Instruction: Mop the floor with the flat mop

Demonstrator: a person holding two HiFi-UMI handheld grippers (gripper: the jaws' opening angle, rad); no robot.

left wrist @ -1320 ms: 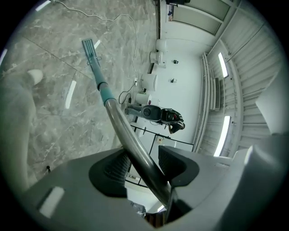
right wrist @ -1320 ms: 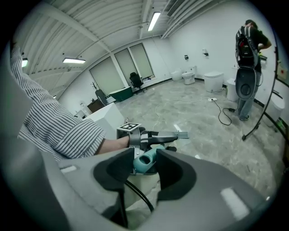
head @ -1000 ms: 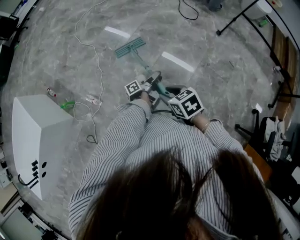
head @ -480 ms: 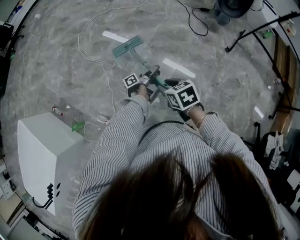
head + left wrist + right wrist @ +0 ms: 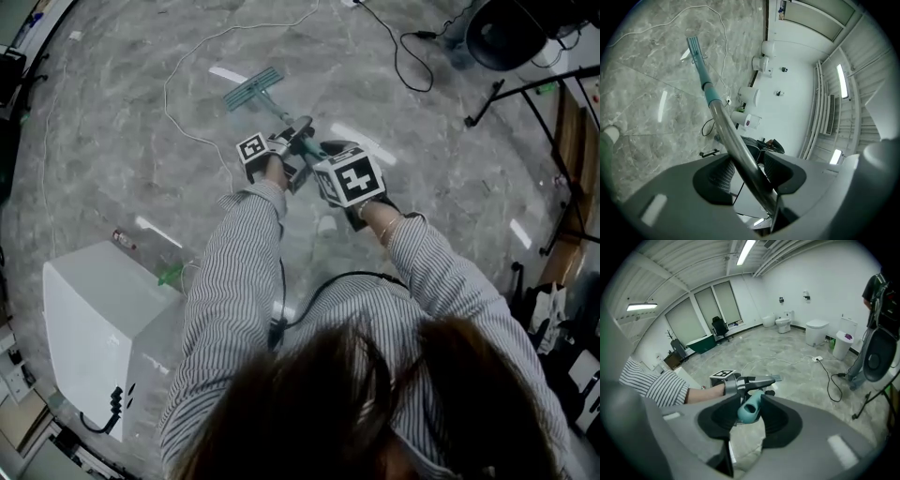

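The flat mop has a teal head (image 5: 253, 88) lying on the grey marble floor (image 5: 112, 122), ahead of me. Its handle (image 5: 281, 117) slopes back up toward my hands. In the left gripper view the metal pole (image 5: 736, 145) runs between the ribbed pads, with the teal section (image 5: 711, 93) and the mop head (image 5: 693, 47) farther down. My left gripper (image 5: 286, 155) is shut on the pole. My right gripper (image 5: 750, 412) is shut on the teal end grip (image 5: 751, 408) of the handle, just behind the left gripper (image 5: 745, 383).
A white cable (image 5: 202, 56) loops over the floor left of the mop head. A white box (image 5: 89, 328) stands at my lower left, with a small bottle (image 5: 124, 240) and a green item (image 5: 169, 276) beside it. A black cable (image 5: 403, 52), a fan (image 5: 511, 33) and stands (image 5: 544, 89) sit to the right.
The view has shifted forward and the white box now sits lower left. The mop head lies a little farther ahead, and both grippers have moved forward with the handle.
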